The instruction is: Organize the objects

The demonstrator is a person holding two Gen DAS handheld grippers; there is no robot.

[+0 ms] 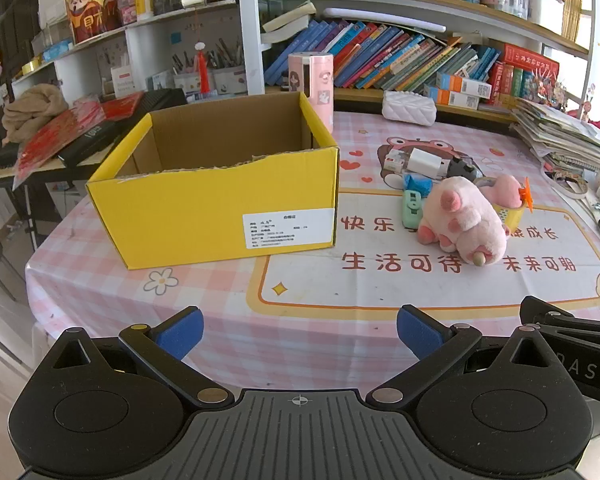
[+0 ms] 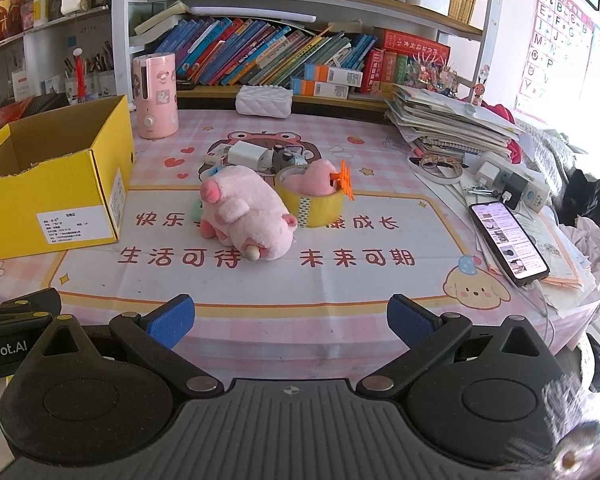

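Observation:
An open yellow cardboard box (image 1: 204,216) (image 2: 56,184) stands empty on the left of the pink checked tablecloth. To its right lies a pink plush pig (image 1: 462,220) (image 2: 246,216) on its side. Behind the pig sits a yellow tape roll (image 2: 312,200) (image 1: 510,214) with a small pink plush in it (image 2: 320,176) and an orange clip (image 2: 345,184). A white charger (image 2: 244,154) (image 1: 424,162), a mint green item (image 1: 411,208) and other small things lie further back. My left gripper (image 1: 300,332) and right gripper (image 2: 290,322) hover open over the table's near edge, nothing between their blue pads.
A pink cylinder appliance (image 2: 156,96) and a white quilted pouch (image 2: 265,100) stand at the back. A lit phone (image 2: 508,238), a power strip (image 2: 512,182) and a paper stack (image 2: 452,124) crowd the right side. Bookshelves rise behind the table.

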